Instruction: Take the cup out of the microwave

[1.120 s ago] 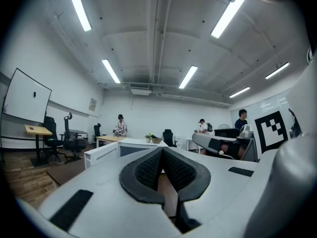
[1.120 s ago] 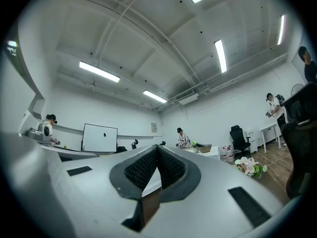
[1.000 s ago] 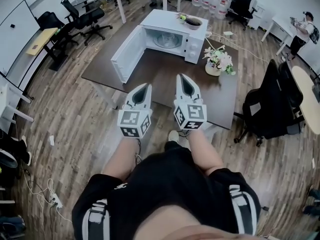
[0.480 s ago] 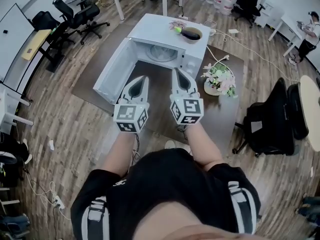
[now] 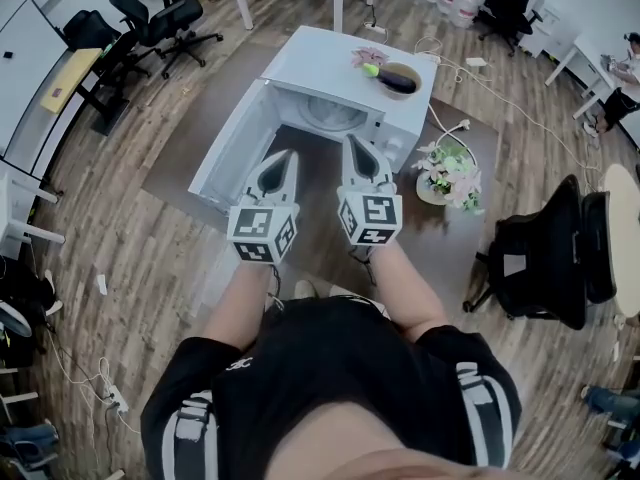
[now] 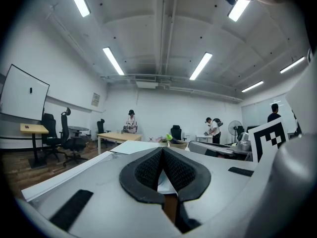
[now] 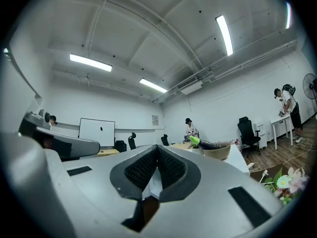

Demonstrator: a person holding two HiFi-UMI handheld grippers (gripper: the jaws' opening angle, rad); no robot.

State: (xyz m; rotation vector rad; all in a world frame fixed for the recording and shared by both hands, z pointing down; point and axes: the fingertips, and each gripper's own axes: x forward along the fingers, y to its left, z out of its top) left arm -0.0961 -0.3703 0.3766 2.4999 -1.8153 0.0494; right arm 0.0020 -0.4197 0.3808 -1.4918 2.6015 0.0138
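A white microwave [image 5: 330,60] stands on a dark brown table [image 5: 440,230] with its door [image 5: 232,148] swung open to the left. Only a round glass plate [image 5: 331,116] shows in the cavity; I cannot make out a cup. My left gripper [image 5: 285,155] and right gripper [image 5: 356,143] point side by side at the opening, just in front of it. Both are shut with nothing between the pads. In the gripper views, the left gripper [image 6: 162,150] and the right gripper [image 7: 157,148] each show their dark pads meeting at the tip.
A bowl [image 5: 398,76] with an aubergine sits on top of the microwave. A pot of flowers [image 5: 447,173] stands on the table to the right of it. A black office chair [image 5: 545,258] is at the right. People stand at desks across the room.
Both grippers and the person have moved forward toward the microwave, which now sits closer and larger in view. The jaws have stayed shut.
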